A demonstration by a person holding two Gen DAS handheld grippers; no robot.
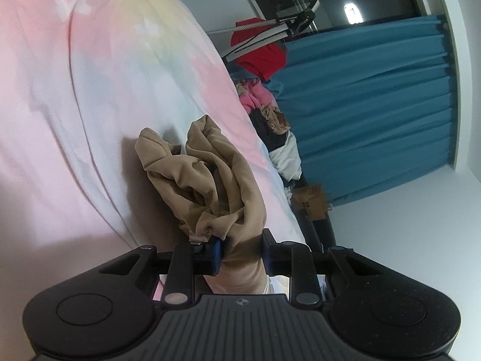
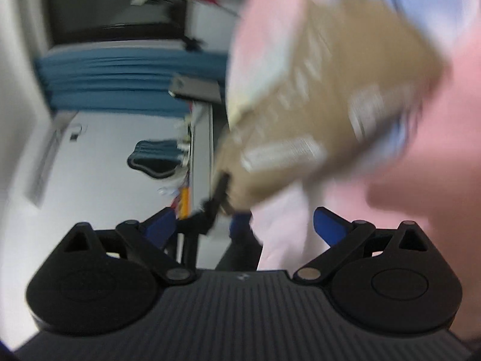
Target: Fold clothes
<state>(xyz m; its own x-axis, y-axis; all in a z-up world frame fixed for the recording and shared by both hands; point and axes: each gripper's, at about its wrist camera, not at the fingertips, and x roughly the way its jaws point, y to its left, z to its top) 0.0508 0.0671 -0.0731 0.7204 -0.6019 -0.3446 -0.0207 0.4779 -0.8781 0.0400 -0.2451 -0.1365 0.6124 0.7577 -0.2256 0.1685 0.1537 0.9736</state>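
Note:
A crumpled tan garment [image 1: 210,180] hangs against a pastel pink, blue and yellow bed sheet [image 1: 90,90]. My left gripper [image 1: 242,252] is shut on the garment's lower end, with cloth bunched between its blue pads. The right wrist view is blurred by motion. In it the tan garment [image 2: 330,90] stretches over the pink sheet [image 2: 421,180], and the left gripper [image 2: 222,204] pinches its near corner. My right gripper [image 2: 245,225] stands wide open just below that corner, with nothing between its fingers.
Beyond the bed's edge lies a pile of mixed clothes [image 1: 264,102] with a red garment [image 1: 258,57] above it. A teal curtain [image 1: 375,105] and a cardboard box [image 1: 309,201] are behind. The right wrist view shows the teal curtain [image 2: 120,84] and a white wall.

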